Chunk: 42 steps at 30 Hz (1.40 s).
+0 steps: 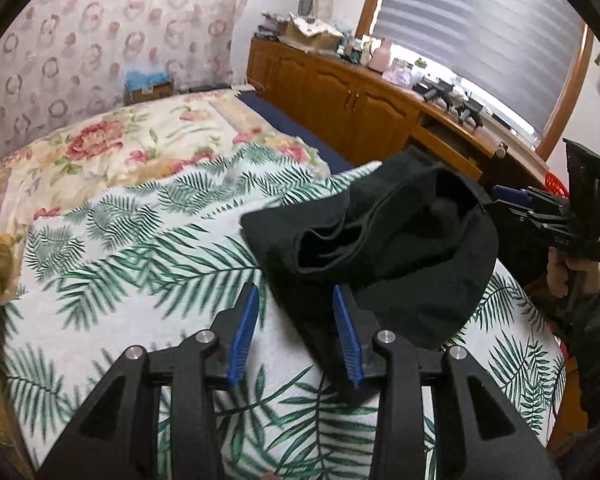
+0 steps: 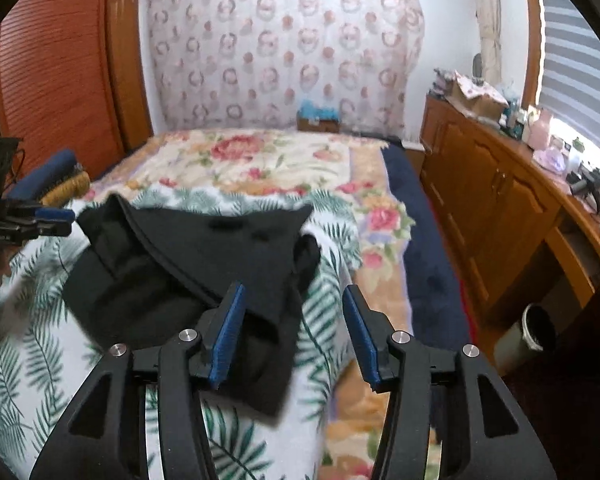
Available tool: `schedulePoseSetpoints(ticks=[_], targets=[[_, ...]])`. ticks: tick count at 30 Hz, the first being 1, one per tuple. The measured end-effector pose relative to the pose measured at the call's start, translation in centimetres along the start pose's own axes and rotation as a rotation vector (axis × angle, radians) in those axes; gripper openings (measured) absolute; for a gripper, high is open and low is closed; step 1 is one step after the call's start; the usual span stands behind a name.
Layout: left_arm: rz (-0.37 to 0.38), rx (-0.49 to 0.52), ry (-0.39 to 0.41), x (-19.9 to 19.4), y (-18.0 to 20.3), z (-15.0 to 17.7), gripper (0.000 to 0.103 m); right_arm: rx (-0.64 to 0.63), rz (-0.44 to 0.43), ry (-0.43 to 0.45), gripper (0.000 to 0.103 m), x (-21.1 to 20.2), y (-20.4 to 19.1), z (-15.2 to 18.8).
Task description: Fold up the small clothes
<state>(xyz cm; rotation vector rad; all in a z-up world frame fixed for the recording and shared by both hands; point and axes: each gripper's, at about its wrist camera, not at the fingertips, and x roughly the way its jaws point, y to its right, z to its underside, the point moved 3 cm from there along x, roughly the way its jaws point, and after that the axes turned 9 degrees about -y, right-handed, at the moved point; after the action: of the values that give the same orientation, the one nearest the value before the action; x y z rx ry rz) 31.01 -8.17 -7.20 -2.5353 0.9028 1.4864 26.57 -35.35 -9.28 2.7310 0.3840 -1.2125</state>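
Note:
A small black garment (image 1: 384, 240) lies rumpled and partly doubled over on the palm-leaf blanket (image 1: 140, 248) of the bed. In the left wrist view my left gripper (image 1: 296, 294) hovers open at the garment's near-left edge. Its right finger lies against the cloth, and nothing is pinched between the blue pads. My right gripper (image 1: 512, 200) shows at the garment's far right side, held by a hand. In the right wrist view the same garment (image 2: 204, 256) sits left of centre. My right gripper (image 2: 294, 288) stands open over its right corner, the pads apart from the cloth. My left gripper (image 2: 56, 216) shows at the left edge.
A floral quilt (image 2: 260, 160) covers the far half of the bed, with a navy sheet (image 2: 424, 240) along its right side. A wooden cabinet (image 2: 492, 200) with cluttered top runs along the right wall, a grey bin (image 2: 528, 332) at its foot. A wooden wardrobe (image 2: 60, 72) stands at left.

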Motion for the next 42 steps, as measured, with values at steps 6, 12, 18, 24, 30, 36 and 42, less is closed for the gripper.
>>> schedulePoseSetpoints(ticks=[6, 12, 18, 24, 30, 36, 42], targets=[[-0.006, 0.046, -0.028, 2.2, 0.8, -1.9, 0.037, -0.026, -0.051, -0.048, 0.054, 1.1, -0.4, 1.6], [0.017, 0.02, -0.026, 3.7, -0.4, -4.5, 0.037, -0.028, -0.089, -0.037, 0.054, 3.2, -1.0, 0.5], [0.044, 0.018, 0.005, 4.0, -1.0, -5.3, 0.016, -0.074, -0.18, -0.027, 0.015, 4.9, -0.9, -2.0], [-0.105, -0.02, 0.033, 4.1, -2.6, -5.2, 0.001, -0.018, -0.18, 0.062, 0.005, 4.3, 0.1, -4.8], [-0.135, -0.072, 0.026, 4.4, -5.1, -4.8, 0.0, 0.135, -0.061, 0.067, 0.014, 4.6, 3.0, -7.0], [-0.096, -0.071, 0.048, 3.3, -4.7, -4.7, 0.002, 0.121, 0.01, 0.071, 0.047, 3.3, 3.5, -6.9], [-0.034, -0.035, 0.069, 2.0, -3.0, -4.8, 0.019, 0.053, -0.024, 0.07, 0.049, 1.7, 2.1, -5.9]])
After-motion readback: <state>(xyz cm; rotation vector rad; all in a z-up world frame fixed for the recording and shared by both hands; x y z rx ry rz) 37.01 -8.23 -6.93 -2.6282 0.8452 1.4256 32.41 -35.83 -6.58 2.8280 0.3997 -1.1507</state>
